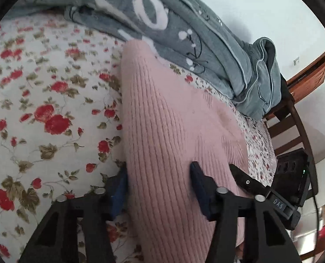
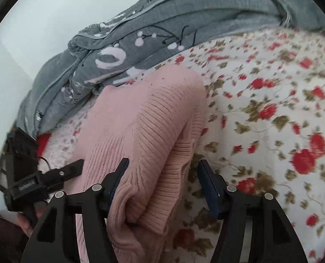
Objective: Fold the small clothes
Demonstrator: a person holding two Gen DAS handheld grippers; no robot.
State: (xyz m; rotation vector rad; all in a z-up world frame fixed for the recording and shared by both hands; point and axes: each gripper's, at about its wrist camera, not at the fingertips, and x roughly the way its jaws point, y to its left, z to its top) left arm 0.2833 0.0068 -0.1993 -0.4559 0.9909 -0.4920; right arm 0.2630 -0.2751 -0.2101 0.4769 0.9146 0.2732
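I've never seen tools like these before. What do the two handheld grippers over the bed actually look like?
Each is matte black plastic with two angular, hollow-framed fingers, silver round bolts at the joints and dark blue pads inside. The left gripper and right gripper match. Seen from the left one, the right one's body carries white lettering, a small green light and a black cable.

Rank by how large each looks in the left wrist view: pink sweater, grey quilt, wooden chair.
1. Pink sweater, though nearness to the camera enlarges it.
2. Grey quilt, farther back.
3. Wooden chair, only partly in view.
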